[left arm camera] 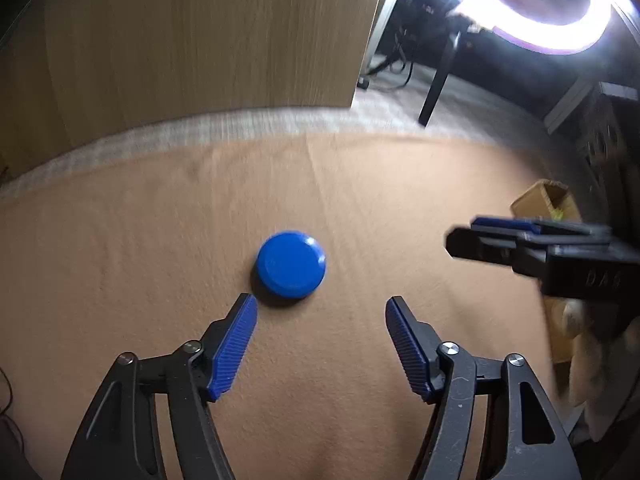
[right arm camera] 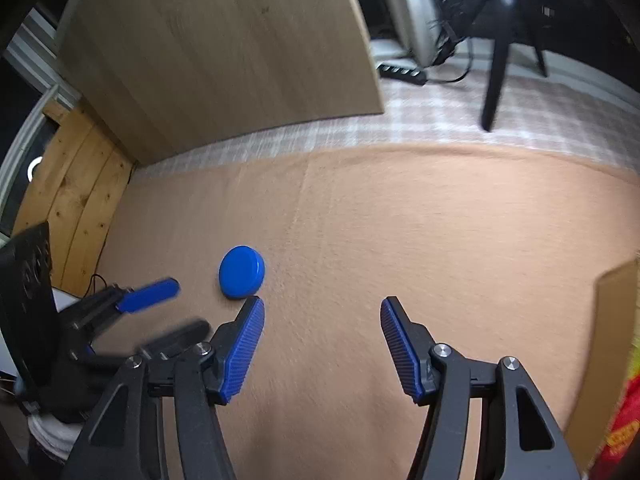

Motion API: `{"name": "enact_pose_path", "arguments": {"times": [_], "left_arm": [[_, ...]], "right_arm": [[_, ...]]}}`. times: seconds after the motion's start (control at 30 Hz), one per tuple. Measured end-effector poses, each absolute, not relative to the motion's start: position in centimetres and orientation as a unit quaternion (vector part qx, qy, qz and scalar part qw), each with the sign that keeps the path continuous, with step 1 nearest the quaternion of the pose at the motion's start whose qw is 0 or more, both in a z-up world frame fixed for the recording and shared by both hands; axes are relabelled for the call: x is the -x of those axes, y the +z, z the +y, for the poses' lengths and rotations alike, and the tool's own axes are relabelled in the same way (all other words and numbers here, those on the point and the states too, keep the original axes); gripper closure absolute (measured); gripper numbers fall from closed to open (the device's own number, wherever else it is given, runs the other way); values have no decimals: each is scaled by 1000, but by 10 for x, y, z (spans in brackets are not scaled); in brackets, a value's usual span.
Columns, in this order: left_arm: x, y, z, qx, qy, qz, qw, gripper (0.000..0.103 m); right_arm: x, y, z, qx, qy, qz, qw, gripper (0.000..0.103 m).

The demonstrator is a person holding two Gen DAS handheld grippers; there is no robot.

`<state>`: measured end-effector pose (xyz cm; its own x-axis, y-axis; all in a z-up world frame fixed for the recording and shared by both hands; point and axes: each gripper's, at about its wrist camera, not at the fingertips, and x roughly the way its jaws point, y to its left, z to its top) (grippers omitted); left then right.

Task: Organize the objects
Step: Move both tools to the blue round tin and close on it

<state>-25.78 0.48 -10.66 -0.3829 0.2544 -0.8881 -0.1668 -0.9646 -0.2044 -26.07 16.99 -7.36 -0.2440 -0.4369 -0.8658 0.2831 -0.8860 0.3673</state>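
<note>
Left hand-held gripper (left arm camera: 321, 304): jaws apart, empty, aimed down just short of blue lid (left arm camera: 291, 264) | right hand-held gripper (right arm camera: 322, 305): jaws apart, empty | lid lying flat on tan blanket (left arm camera: 400, 200), judged next pickup.

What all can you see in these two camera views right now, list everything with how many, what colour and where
blue disc: one, blue, flat on the cloth just ahead of the left gripper's left fingertip
cloth: one, tan, covering the work surface
checked fabric: one, pale grey and white, beyond the cloth's far edge
wooden panel: one, light wood, upright at the back
cardboard box: one, brown, at the cloth's right edge
ring light: one, white, lit, upper right
tripod leg: one, black, on the checked fabric
left gripper: one, black with blue pads, open, empty
right gripper: one, black with blue pads, open, empty
</note>
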Motion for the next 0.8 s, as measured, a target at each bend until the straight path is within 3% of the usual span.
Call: {"name": "enact_pose_path", "arguments": {"times": [0.4, 0.63, 0.8], "left_arm": [[279, -145, -12, 551, 823, -81, 112, 31], [285, -152, -14, 555, 820, -82, 116, 51], [288, -151, -14, 552, 820, -86, 123, 58]], "right_arm": [[289, -107, 111, -603, -752, -76, 257, 46], [294, -120, 89, -611, -742, -65, 268, 46], [292, -123, 76, -612, -741, -50, 274, 60]]}}
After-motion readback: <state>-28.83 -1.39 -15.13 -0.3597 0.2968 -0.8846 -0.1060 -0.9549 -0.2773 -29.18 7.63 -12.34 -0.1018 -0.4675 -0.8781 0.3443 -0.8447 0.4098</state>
